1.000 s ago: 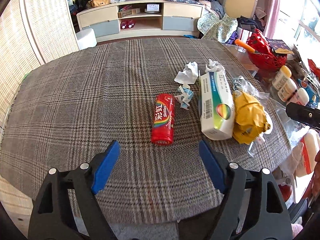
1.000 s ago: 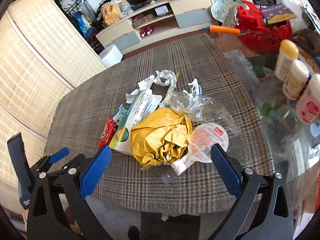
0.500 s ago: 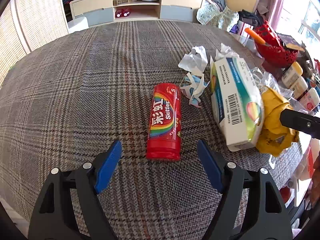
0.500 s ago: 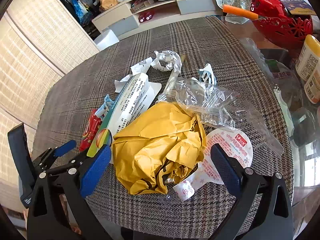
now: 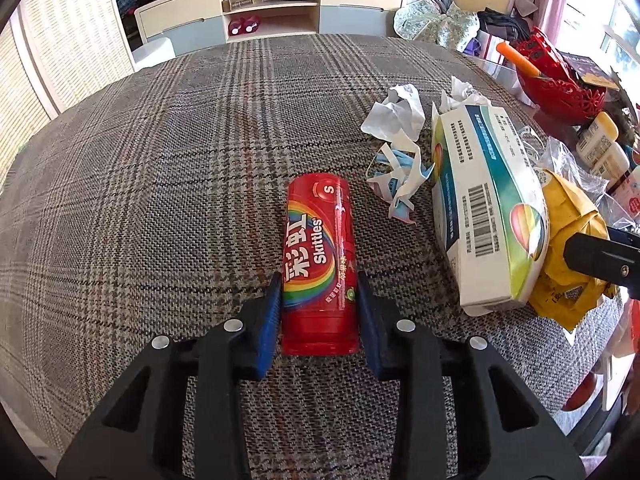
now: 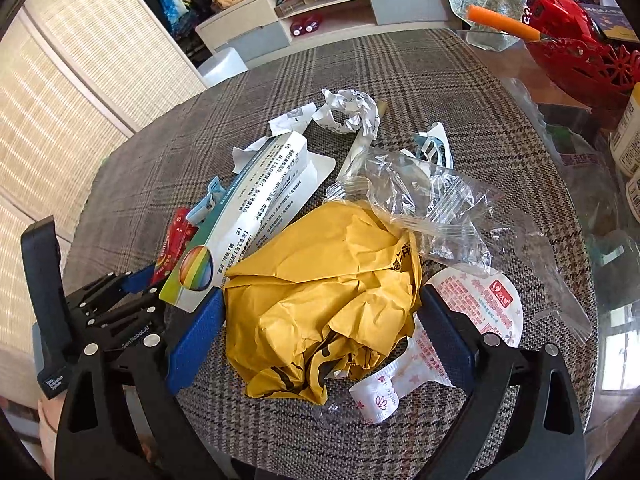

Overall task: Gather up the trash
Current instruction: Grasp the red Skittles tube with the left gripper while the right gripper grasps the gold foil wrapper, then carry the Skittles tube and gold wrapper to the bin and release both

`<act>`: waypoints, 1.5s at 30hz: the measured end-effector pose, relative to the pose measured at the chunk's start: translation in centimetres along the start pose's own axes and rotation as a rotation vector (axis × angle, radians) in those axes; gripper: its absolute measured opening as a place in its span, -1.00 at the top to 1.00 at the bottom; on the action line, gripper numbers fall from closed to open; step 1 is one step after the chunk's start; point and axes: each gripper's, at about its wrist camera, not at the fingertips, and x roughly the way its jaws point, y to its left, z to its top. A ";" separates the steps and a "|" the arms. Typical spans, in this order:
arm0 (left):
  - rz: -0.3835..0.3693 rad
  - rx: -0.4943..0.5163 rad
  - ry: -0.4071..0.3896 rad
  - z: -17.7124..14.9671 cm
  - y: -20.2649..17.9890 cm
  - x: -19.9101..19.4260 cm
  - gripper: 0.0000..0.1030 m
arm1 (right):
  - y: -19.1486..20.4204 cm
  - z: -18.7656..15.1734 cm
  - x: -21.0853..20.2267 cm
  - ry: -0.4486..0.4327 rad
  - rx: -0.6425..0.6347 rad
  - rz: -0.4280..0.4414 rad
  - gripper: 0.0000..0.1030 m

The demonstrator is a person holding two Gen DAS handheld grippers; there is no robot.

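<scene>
A red Skittles tube (image 5: pixel 318 256) lies on the plaid cloth; my left gripper (image 5: pixel 319 300) is shut on its near end, blue pads against both sides. A white and green carton (image 5: pixel 486 204) lies to its right, with crumpled white paper (image 5: pixel 394 116) and torn blue-white scraps (image 5: pixel 400 184) beyond. My right gripper (image 6: pixel 320 320) is open, its pads on either side of a crumpled yellow paper bag (image 6: pixel 320 296) with a small gap. Clear plastic wrap (image 6: pixel 428 200) and a white-pink lid wrapper (image 6: pixel 472 308) lie to the bag's right. The tube (image 6: pixel 174 240) and carton (image 6: pixel 248 208) also show there.
The plaid cloth (image 5: pixel 160 168) covers a round table. A red basket (image 5: pixel 556 88) and white bottles (image 5: pixel 598 140) stand at the right edge on glass. A low cabinet (image 5: pixel 280 12) and a woven screen (image 5: pixel 68 36) stand beyond the table.
My left gripper moved forward to the Skittles tube and closed on its near end. My right gripper moved forward and down until its open pads flank the yellow bag.
</scene>
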 end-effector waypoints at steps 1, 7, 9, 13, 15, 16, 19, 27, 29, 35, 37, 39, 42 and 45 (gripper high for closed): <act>0.006 0.007 0.000 -0.1 -0.1 -0.1 0.36 | 0.3 -0.2 0.1 0.000 -0.012 -0.013 -0.84; 0.025 0.027 -0.001 -0.6 -0.6 -0.3 0.36 | 1.3 -0.8 1.0 0.023 -0.029 -0.039 -0.67; 0.035 0.036 -0.003 -0.8 -0.6 -0.6 0.36 | 1.5 -0.8 0.7 0.018 -0.032 -0.036 -0.63; 0.060 0.044 -0.020 -0.9 -0.3 -2.0 0.36 | 1.7 -0.6 -1.3 -0.013 -0.029 -0.014 -0.61; 0.066 0.034 -0.035 -0.8 0.0 -3.3 0.36 | 1.8 -0.3 -2.7 -0.038 -0.025 -0.005 -0.61; 0.071 0.033 -0.043 -0.7 0.0 -3.9 0.36 | 1.9 -0.2 -3.4 -0.049 -0.025 0.000 -0.61; 0.083 0.036 -0.074 -0.6 -0.1 -6.5 0.36 | 2.4 0.2 -5.7 -0.082 -0.027 0.012 -0.61; 0.092 0.031 -0.148 -1.9 -1.3 -15.2 0.36 | 4.6 -1.2 -13.1 -0.165 -0.056 0.038 -0.62; 0.080 0.025 -0.164 -2.7 -2.0 -17.4 0.36 | 4.9 -2.2 -15.2 -0.183 -0.068 0.029 -0.62; 0.045 0.030 -0.199 -5.9 -4.4 -22.6 0.36 | 4.9 -5.8 -19.7 -0.215 -0.085 0.006 -0.62; 0.027 0.033 -0.208 -7.5 -5.4 -24.1 0.36 | 4.6 -7.2 -20.9 -0.219 -0.088 0.002 -0.62; 0.022 0.044 -0.217 -8.8 -6.2 -25.1 0.36 | 4.3 -8.5 -21.7 -0.223 -0.088 0.001 -0.62; 0.004 0.046 -0.223 -11.3 -7.4 -26.1 0.36 | 3.6 -10.9 -22.5 -0.220 -0.089 -0.006 -0.62; -0.016 0.034 -0.216 -14.2 -8.3 -26.1 0.36 | 2.7 -13.2 -22.2 -0.205 -0.077 -0.008 -0.62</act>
